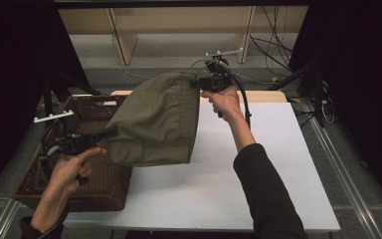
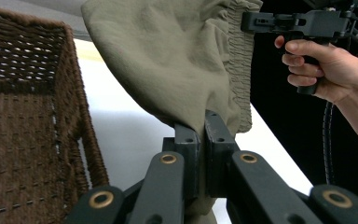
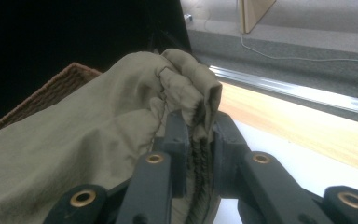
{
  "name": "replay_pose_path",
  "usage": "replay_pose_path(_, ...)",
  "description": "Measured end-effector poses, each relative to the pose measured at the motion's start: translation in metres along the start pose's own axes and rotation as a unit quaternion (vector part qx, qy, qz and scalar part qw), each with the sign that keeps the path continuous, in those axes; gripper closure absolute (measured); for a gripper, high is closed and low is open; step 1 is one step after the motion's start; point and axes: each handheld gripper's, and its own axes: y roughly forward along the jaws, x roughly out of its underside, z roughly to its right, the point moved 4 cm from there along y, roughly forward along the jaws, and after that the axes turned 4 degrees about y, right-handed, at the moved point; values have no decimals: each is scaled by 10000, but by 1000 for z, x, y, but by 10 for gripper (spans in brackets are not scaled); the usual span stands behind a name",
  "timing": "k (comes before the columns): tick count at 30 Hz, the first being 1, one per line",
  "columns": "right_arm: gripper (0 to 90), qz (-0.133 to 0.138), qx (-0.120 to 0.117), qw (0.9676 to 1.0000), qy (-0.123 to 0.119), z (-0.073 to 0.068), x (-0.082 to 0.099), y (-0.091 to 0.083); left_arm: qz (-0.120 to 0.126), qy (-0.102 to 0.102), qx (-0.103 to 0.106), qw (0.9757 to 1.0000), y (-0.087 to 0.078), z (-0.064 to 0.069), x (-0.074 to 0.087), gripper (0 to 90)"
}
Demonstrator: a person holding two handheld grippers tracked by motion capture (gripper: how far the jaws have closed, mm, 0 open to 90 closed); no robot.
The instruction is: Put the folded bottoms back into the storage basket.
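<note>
— Olive shorts [image 1: 154,122] hang over the counter [image 1: 258,164], stretched between left tongs [image 1: 110,133] and right tongs [image 1: 197,79], both clamped on them.
— Next, probably lower them flat; wicker basket [image 1: 87,186] waits at nine o'clock.

A: Is any text, label, brand, number or sign legible here?

B: None. The olive cloth [image 1: 154,119], the wicker basket [image 1: 87,186] and the white bench [image 1: 258,169] bear no readable marking in any view.
</note>
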Motion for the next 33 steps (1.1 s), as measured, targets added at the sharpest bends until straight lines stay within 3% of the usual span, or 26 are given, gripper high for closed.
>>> replay_pose_path(33, 790, -121, -222, 9992, -307, -76, -33, 47, 313, -253, -42, 9992, -73, -44, -25, 856)
